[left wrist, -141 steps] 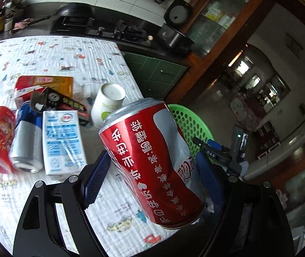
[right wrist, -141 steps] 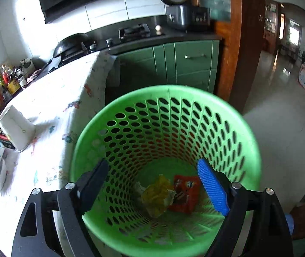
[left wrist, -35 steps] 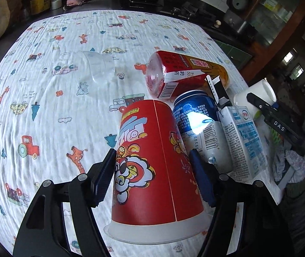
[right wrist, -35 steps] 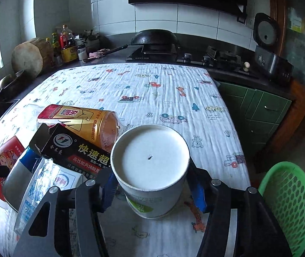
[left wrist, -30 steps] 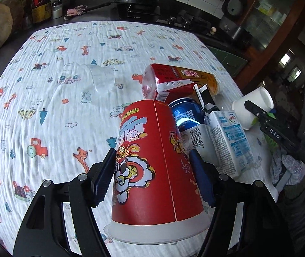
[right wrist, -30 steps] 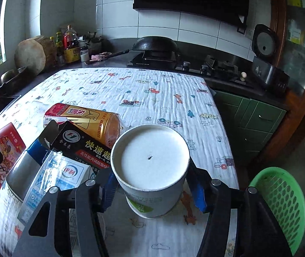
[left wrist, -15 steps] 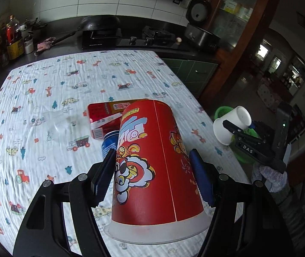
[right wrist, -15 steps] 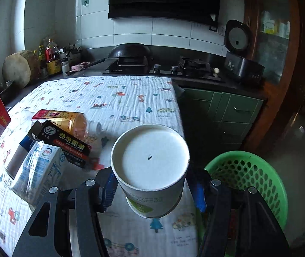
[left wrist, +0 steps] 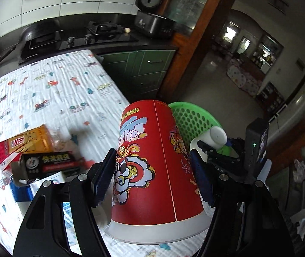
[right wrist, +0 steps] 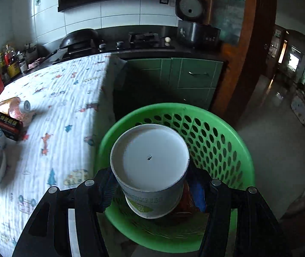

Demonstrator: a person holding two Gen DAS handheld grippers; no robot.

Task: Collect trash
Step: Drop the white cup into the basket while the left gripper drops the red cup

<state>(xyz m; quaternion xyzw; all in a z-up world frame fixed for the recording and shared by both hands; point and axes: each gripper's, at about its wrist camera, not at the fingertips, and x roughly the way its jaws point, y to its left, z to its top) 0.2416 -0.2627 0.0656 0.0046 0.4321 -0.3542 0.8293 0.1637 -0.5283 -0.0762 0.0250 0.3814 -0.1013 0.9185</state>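
Left gripper (left wrist: 152,177) clamped on a tall red printed paper cup (left wrist: 152,167), held upside down over the table edge, near the green perforated plastic basket (left wrist: 192,120). Right gripper (right wrist: 152,189) clenched round a white paper cup (right wrist: 150,165), base foremost, above that basket's mouth. Left behind on the patterned tablecloth (left wrist: 66,90): a black carton (left wrist: 47,162) and an orange-labelled bottle (left wrist: 24,144).

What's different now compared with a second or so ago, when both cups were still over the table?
Both tools swung from the table toward the green basket. The right tool now holds its white cup right above the basket; the left tool brings the red cup near the table edge. Both grips are unchanged, and the bottle and black box stayed put.
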